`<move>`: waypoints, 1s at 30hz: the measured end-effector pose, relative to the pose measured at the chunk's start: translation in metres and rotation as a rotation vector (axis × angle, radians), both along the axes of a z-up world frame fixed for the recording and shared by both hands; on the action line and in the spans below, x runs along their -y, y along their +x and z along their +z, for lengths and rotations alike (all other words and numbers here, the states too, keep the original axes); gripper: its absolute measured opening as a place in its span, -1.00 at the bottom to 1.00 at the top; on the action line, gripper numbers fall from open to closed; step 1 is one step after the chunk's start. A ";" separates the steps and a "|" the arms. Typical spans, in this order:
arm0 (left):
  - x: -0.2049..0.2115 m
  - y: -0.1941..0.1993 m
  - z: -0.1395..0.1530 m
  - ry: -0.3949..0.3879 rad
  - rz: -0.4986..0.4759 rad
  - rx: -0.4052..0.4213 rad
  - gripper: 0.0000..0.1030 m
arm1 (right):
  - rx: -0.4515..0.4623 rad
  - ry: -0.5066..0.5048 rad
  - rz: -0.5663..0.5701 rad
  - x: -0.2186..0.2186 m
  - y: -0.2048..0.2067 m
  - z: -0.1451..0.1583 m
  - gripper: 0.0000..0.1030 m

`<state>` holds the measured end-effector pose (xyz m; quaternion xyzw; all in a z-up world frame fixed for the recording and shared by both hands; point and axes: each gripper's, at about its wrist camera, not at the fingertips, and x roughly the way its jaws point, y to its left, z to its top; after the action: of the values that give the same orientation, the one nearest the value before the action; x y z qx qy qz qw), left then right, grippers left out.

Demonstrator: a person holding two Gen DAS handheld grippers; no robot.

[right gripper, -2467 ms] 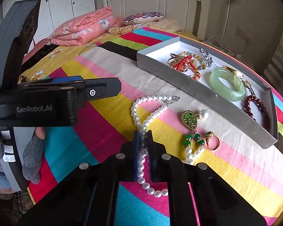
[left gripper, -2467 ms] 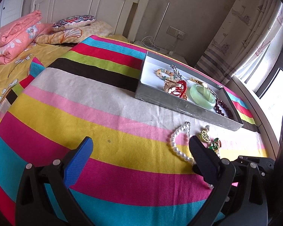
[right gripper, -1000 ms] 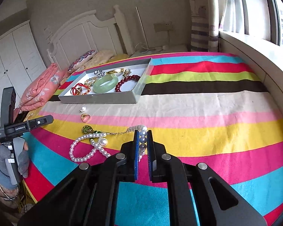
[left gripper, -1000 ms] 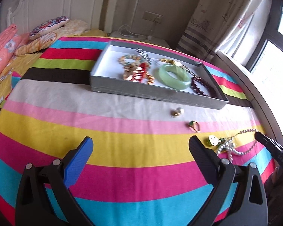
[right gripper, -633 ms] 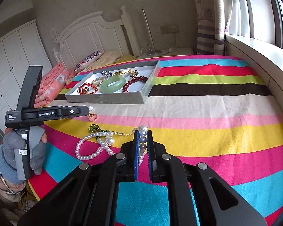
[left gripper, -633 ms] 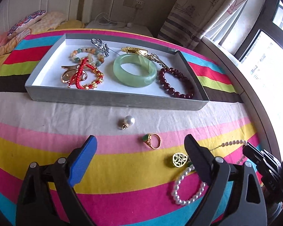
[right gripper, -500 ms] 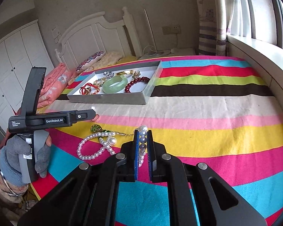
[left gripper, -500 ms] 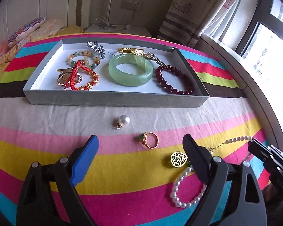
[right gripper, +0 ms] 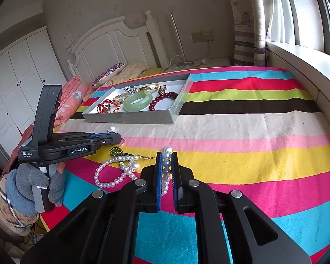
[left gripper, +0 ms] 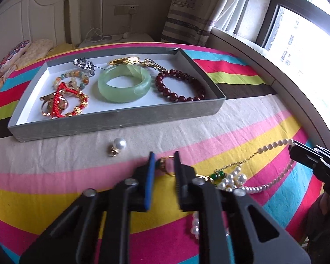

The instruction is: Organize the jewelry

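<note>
A grey tray (left gripper: 121, 121) on the striped bedspread holds a jade bangle (left gripper: 124, 83), a dark red bead bracelet (left gripper: 178, 85) and other pieces. In front of it lie a loose pearl pendant (left gripper: 118, 145) and a gold ring with a green stone (left gripper: 166, 165). My left gripper (left gripper: 164, 156) has its jaws narrowed around this ring. The right gripper (right gripper: 166, 160) is shut on one end of a pearl necklace (right gripper: 112, 176), which trails left to a green pendant (right gripper: 116, 151). In the right wrist view the left gripper (right gripper: 118, 139) is low over the bedspread, held by a gloved hand (right gripper: 30, 184).
The tray (right gripper: 129, 117) sits mid-bed, with pillows (right gripper: 112, 71) and a white headboard (right gripper: 121, 44) behind it. A window ledge (right gripper: 301, 61) runs along the right side. White wardrobe doors (right gripper: 17, 81) stand at the left. Striped bedspread (right gripper: 253, 154) spreads to the right.
My left gripper has moved forward and down to the gold ring, and its wide-open jaws have closed in around it. The right gripper still holds the pearl necklace in much the same place.
</note>
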<state>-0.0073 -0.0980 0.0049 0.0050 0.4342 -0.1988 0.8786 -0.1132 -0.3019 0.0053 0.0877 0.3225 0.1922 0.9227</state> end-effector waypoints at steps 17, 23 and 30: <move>-0.044 -0.030 0.047 -0.063 0.030 0.123 -0.82 | 0.180 -0.008 0.235 -0.071 0.005 0.097 -0.83; -0.064 -0.037 0.054 -0.082 0.050 0.143 -0.82 | 0.227 -0.068 0.304 -0.113 0.009 0.127 -0.83; -0.090 -0.045 0.069 -0.094 0.068 0.178 -0.82 | 0.289 -0.103 0.322 -0.143 0.012 0.157 -0.83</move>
<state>-0.0525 -0.0084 0.0742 -0.0331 0.3444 -0.1877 0.9193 -0.1011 -0.1591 0.1624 -0.0406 0.2063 0.3310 0.9199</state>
